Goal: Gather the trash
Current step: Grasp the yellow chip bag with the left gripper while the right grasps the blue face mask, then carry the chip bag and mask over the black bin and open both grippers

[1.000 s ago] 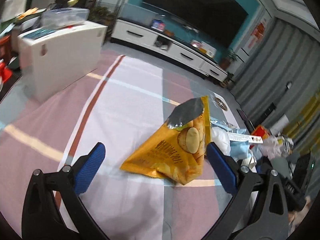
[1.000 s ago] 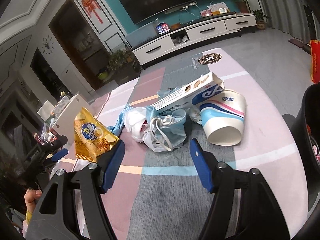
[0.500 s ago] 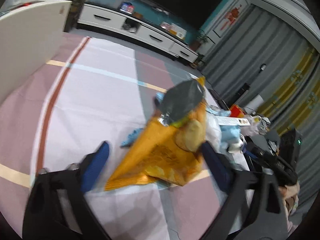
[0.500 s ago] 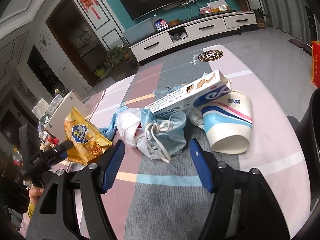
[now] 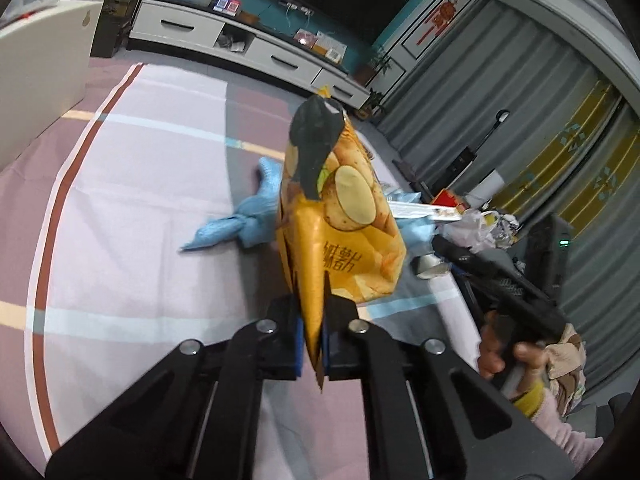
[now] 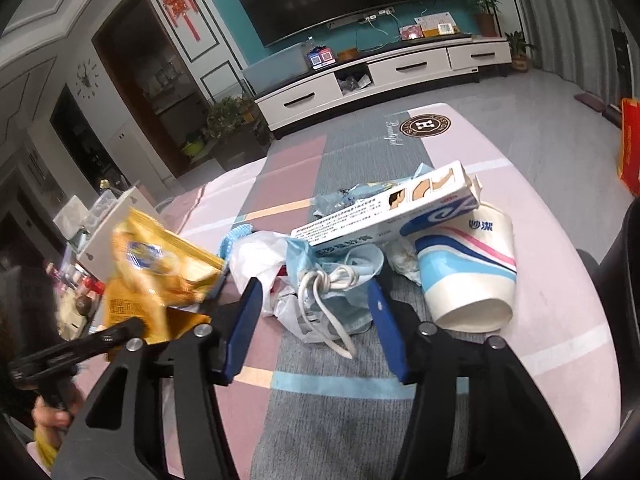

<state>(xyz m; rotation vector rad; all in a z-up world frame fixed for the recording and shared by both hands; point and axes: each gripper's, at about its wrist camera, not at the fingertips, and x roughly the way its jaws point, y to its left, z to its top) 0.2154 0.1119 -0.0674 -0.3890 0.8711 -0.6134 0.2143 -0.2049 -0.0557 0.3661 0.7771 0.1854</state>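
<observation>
- While most of the litter lies loose on the tabletop [image 6: 560, 360], one piece is already secured: the left tool [image 5: 312, 344] has its pads pressed together on the lower corner of the yellow chip bag [image 5: 340, 216], whose body stands up above the jaws, left of the face mask.
- A crumpled blue glove [image 5: 236, 228] lies flat on the cloth on the far side of the chip bag, untouched.
- Just right of the chip bag, the white plastic bag [image 6: 256, 256] and the blue face mask [image 6: 340, 280] with its white ear loops sit in a heap.
- The right tool [image 6: 316, 312] has been closing; its blue pads stand apart on either side of the face mask, not yet pressing on it as far as I can tell.
- Behind the face mask a long white carton [image 6: 384, 216] leans across the pile; right of it a paper cup [image 6: 464, 268] lies on its side.
- I judge the collecting barely begun: one item gripped, a second about to be, and no bin in sight.
</observation>
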